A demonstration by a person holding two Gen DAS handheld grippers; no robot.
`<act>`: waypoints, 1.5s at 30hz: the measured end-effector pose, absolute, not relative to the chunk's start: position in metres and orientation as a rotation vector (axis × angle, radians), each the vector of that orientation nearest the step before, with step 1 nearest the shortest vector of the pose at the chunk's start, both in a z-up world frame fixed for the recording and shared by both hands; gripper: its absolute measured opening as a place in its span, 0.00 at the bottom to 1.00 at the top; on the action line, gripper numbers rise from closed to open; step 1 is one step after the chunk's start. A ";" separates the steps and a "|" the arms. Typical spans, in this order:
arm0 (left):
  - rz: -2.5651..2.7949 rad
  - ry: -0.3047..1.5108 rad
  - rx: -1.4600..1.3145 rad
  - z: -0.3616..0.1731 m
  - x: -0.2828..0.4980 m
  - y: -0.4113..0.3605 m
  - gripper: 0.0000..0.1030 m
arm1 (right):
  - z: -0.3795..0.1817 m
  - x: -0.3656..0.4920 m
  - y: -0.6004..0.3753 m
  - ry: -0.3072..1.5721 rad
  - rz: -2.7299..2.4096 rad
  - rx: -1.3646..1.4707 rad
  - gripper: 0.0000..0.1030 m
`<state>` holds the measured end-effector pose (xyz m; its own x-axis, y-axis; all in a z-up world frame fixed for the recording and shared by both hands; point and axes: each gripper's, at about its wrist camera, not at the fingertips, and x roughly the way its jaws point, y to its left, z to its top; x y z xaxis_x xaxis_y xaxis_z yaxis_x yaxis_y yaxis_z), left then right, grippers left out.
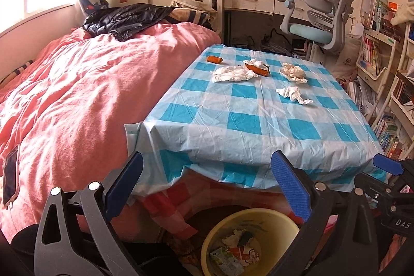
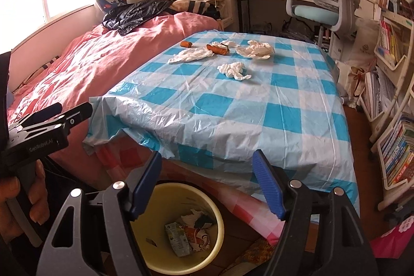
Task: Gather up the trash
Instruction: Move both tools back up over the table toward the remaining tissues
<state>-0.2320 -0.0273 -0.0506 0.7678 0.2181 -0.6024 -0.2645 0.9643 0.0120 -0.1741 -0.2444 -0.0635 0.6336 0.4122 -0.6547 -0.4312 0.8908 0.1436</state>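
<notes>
The table under the blue-and-white checked cloth [image 2: 233,105] holds what is left of the job, all of it towards the far end, well away from both grippers. Largest is the long flattened tissue [image 2: 190,54], then the crumpled wad [image 2: 256,49] on the right, and the smaller twisted tissue [image 2: 234,70] nearest the front. Behind them lie an orange peel-like scrap [image 2: 218,49] with a bit of tissue against it, and a small orange stub [image 2: 186,44] on its own.

On the floor at the near edge stands the yellow bin [image 2: 217,229], which already holds a printed wrapper, a small carton and some tissue (so part of the collecting looks done).

The left gripper [image 1: 207,185] and the right gripper [image 2: 207,185] both hang above the bin, fingers spread wide with nothing between them. By my judgement, five or so pieces remain to be picked up.
</notes>
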 end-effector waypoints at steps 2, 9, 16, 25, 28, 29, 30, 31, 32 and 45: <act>0.270 0.632 -0.076 -0.049 -0.233 -0.027 0.93 | -0.062 -0.175 -0.245 0.732 0.475 -0.028 0.69; 0.271 0.615 -0.104 -0.045 -0.226 -0.026 0.93 | -0.046 -0.169 -0.249 0.667 0.450 -0.004 0.75; 0.276 0.586 -0.129 -0.026 -0.194 -0.014 0.93 | -0.012 -0.133 -0.239 0.580 0.468 -0.088 0.78; 0.284 0.539 -0.099 0.001 -0.116 0.005 0.93 | -0.006 -0.059 -0.225 0.561 0.470 -0.117 0.78; 0.272 0.546 -0.058 0.001 -0.089 0.007 0.93 | -0.011 -0.043 -0.215 0.588 0.500 -0.099 0.78; 0.270 0.552 -0.048 -0.001 -0.081 0.008 0.93 | -0.012 -0.039 -0.210 0.590 0.509 -0.114 0.78; 0.269 0.561 -0.036 -0.003 -0.073 0.008 0.93 | -0.013 -0.036 -0.207 0.597 0.516 -0.117 0.78; 0.273 0.574 -0.035 -0.004 -0.066 0.010 0.93 | -0.016 -0.032 -0.205 0.611 0.523 -0.112 0.78; 0.272 0.583 -0.043 -0.005 -0.062 0.012 0.93 | -0.017 -0.027 -0.203 0.626 0.528 -0.103 0.78; 0.352 0.671 -0.189 -0.028 -0.021 0.056 0.93 | -0.052 0.023 -0.206 0.797 0.513 -0.050 0.78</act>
